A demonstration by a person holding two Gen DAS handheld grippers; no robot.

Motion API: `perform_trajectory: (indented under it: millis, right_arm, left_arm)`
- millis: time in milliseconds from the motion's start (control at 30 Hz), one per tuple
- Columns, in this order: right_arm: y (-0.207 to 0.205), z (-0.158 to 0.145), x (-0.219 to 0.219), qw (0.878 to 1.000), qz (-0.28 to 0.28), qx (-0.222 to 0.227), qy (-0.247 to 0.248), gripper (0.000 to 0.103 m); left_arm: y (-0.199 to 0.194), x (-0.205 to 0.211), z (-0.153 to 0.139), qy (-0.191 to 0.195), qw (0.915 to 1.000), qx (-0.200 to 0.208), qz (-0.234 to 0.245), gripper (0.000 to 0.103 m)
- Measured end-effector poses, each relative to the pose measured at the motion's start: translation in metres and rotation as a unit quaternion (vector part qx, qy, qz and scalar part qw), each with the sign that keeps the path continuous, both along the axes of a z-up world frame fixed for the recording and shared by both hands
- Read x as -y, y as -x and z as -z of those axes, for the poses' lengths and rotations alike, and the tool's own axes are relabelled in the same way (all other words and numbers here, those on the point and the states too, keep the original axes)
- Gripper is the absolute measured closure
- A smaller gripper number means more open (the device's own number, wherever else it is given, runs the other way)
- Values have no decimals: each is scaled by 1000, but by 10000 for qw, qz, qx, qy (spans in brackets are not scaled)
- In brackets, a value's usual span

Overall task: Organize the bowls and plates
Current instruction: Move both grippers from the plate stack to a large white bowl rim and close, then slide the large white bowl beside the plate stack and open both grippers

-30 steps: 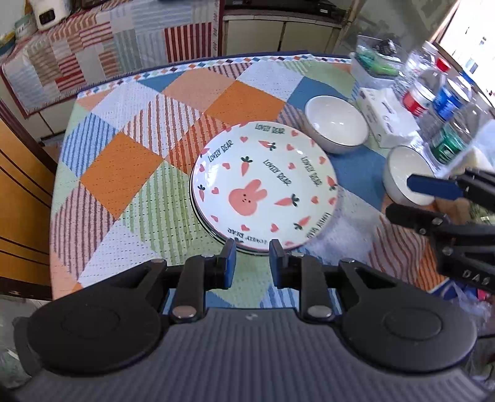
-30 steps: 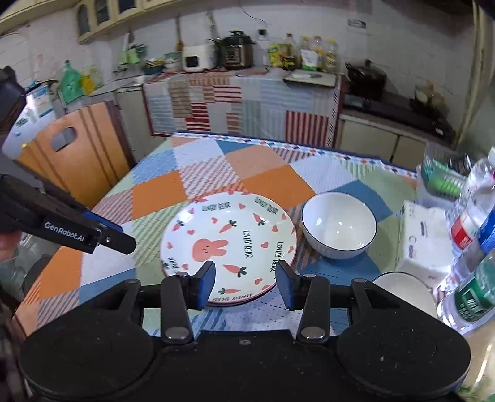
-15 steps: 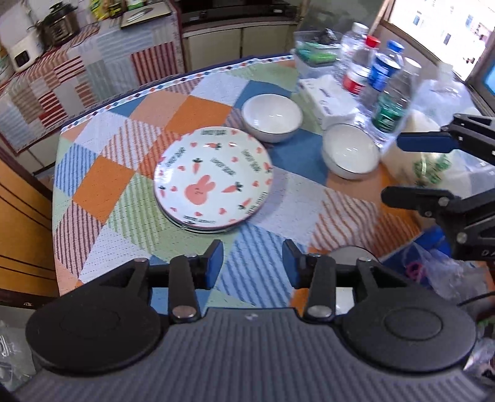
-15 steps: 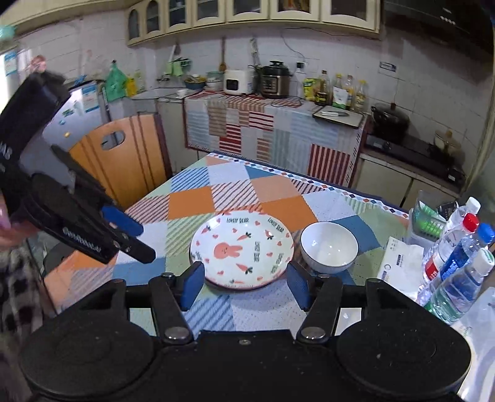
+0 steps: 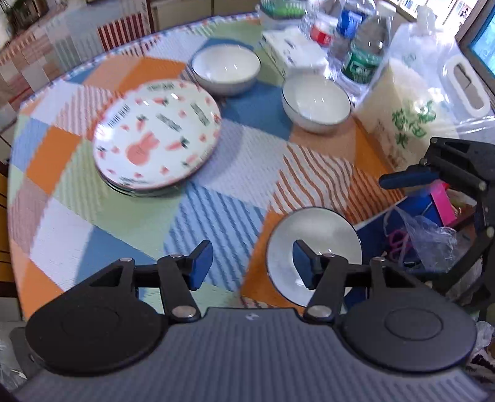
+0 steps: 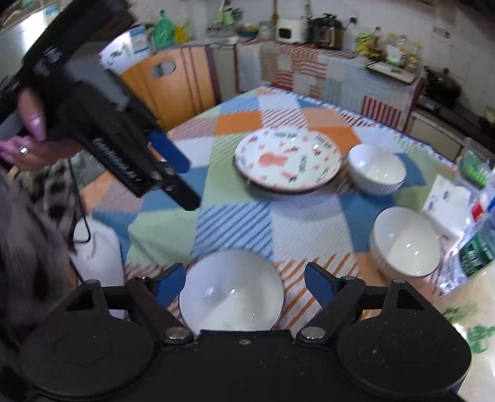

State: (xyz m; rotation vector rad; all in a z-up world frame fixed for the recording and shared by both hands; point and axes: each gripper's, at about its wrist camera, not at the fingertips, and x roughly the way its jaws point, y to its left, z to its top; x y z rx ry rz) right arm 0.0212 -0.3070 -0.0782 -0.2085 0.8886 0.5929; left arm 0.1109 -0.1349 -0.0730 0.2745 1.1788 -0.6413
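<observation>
A stack of bunny-print plates (image 5: 156, 136) (image 6: 286, 160) sits mid-table. Three white bowls stand on the cloth: one behind the plates (image 5: 225, 71) (image 6: 376, 168), one to the right (image 5: 315, 103) (image 6: 405, 241), one at the near edge (image 5: 312, 247) (image 6: 230, 293). My left gripper (image 5: 252, 263) is open and empty, its right finger over the near bowl. My right gripper (image 6: 246, 284) is open and empty, its fingers either side of the near bowl, above it. Each gripper shows in the other's view: the right (image 5: 433, 176), the left (image 6: 148, 160).
Water bottles (image 5: 362, 46), a tissue box (image 5: 294, 52) and a plastic bag (image 5: 433, 102) crowd the table's right side. A wooden chair (image 6: 173, 83) stands at the far left edge. A counter with appliances (image 6: 321, 27) lies behind. Clutter in a bag (image 5: 423, 235) sits below the table edge.
Both grippers have pulled back from the plate stack toward the near table edge and opened wider. The near bowl has come into view under them.
</observation>
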Motion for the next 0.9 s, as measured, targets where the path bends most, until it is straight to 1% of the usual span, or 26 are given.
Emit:
perform_trajectory:
  millis: [100,233,367,467,533,667,800,867,900]
  right_arm:
    - [-1,15,0,9998,47,-169,20,14]
    - [-5,37,1,9988,196,-448,27,14]
    - [-3,53,-3,9980,100,-619,100,13]
    - [0,60,-6,9974,2,-710,121,13]
    - [2,63,-8,9974,-48,-697,190,8]
    - [5,73,-13,9967,-207,-651,437,8]
    - [4,86,-19,9959,-249,-690,530,7]
    - [4,93,-23,9961,-245,-612,591,5]
    - [4,96,-26,9963,-256,-524,634,5]
  left_arm:
    - [-1,8,18,29,9998,-182,25,46]
    - [0,17,39,-120,9994,-302,111,46]
    - [-1,20,58,-308,9989,-342,121,46]
    - [-2,21,69,-376,9983,-444,81,46]
    - [-2,21,74,-394,9981,-469,81,46]
    - [-4,22,82,-373,9981,-496,43,48]
    - [-6,24,87,-272,9984,-495,7,48]
    - [-7,27,91,-256,9983,-515,48,50]
    - [-8,28,94,-233,9983,-532,77,54]
